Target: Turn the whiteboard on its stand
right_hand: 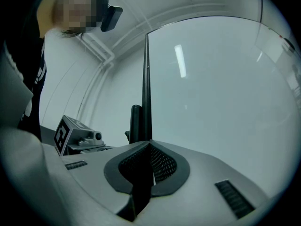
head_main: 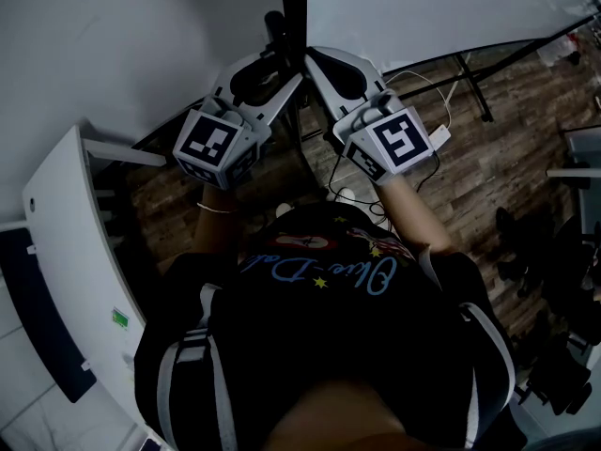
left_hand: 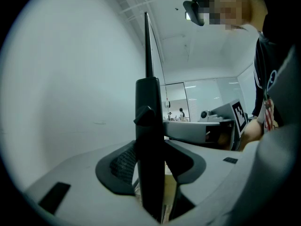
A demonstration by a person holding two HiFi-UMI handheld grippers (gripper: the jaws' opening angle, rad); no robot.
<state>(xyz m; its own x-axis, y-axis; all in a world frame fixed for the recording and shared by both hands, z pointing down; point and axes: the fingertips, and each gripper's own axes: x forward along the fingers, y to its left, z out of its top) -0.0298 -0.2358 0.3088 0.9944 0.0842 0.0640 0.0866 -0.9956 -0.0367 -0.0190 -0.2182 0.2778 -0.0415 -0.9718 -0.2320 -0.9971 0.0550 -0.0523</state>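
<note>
**Whiteboard held edge-on by 2 grippers**

A dark wooden floor is seen below, with cables trailing across it. A white piece of furniture is placed at the left. Glass partitions are seen at the far end of the room, under a white ceiling.

The whiteboard is stood upright straight ahead of the person, with its thin dark edge turned towards them. Its face is white and glossy, and a long lamp is mirrored in it. A black post of the stand, with a knob on its side, is set just beside that edge.

The jaws of the left gripper are spread wide and closed on the post. The jaws of the right gripper are pressed almost together on the whiteboard's thin edge.
</note>
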